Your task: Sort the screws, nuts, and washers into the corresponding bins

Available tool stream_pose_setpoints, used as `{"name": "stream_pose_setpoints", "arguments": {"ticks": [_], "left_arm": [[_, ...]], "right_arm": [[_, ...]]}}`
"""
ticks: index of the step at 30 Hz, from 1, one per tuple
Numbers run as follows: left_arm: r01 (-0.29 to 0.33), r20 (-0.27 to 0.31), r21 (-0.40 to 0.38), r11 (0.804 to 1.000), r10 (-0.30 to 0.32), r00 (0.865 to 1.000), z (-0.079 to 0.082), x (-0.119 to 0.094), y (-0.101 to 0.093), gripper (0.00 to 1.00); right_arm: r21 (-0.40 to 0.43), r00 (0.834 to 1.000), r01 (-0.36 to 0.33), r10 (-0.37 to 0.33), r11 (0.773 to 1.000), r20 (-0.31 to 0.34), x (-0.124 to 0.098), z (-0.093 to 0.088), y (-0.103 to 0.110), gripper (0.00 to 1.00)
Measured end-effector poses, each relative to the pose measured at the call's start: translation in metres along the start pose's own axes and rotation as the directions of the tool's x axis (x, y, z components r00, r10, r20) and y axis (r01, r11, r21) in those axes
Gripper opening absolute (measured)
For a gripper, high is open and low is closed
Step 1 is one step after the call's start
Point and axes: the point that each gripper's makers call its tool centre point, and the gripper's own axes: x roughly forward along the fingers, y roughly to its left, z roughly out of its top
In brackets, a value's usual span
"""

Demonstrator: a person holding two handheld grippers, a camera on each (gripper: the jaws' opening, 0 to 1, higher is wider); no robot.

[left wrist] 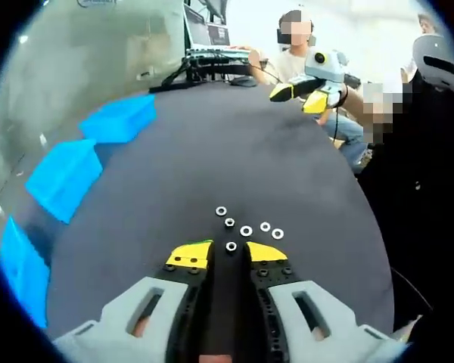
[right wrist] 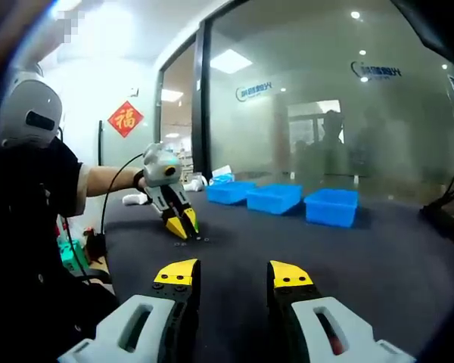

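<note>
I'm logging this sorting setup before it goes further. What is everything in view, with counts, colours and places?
washers: six, silvery rings, loose cluster on the table just ahead of the left gripper's jaws
bins: three, blue, in a row near the table's edge by the glass wall
table: one, dark grey
laptop: one, dark, open at the far end of the table, cables beside it
wall decoration: one, red diamond
seated person: one, behind the far end of the table
left gripper: grey, yellow-tipped jaws open around one washer
right gripper: grey, yellow-tipped jaws open, empty, held above the table
</note>
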Motion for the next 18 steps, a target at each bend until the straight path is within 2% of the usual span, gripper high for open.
{"name": "stream_pose_setpoints", "arguments": {"ticks": [2, 9, 15, 18], "left_arm": [[0.008, -0.001, 0.003, 1.000, -0.008, 1.000, 0.000, 0.001, -0.002, 0.06], [0.004, -0.001, -0.012, 1.000, -0.004, 1.000, 0.000, 0.001, 0.001, 0.05], [-0.071, 0.069, -0.031, 0.997, 0.073, 0.995, 0.007, -0.004, 0.007, 0.03], [-0.142, 0.130, -0.056, 0.988, 0.148, 0.980, 0.014, -0.013, 0.012, 0.03]], "right_arm": [[-0.001, 1.000, 0.000, 0.000, 1.000, -0.001, 0.000, 0.000, 0.000, 0.32], [0.000, 1.000, -0.001, 0.001, 1.000, -0.001, 0.001, 0.000, 0.001, 0.32], [-0.002, 1.000, -0.002, 0.002, 1.000, -0.001, 0.003, 0.000, 0.000, 0.32], [-0.003, 1.000, -0.004, 0.004, 1.000, 0.000, 0.005, 0.002, 0.000, 0.32]]}}
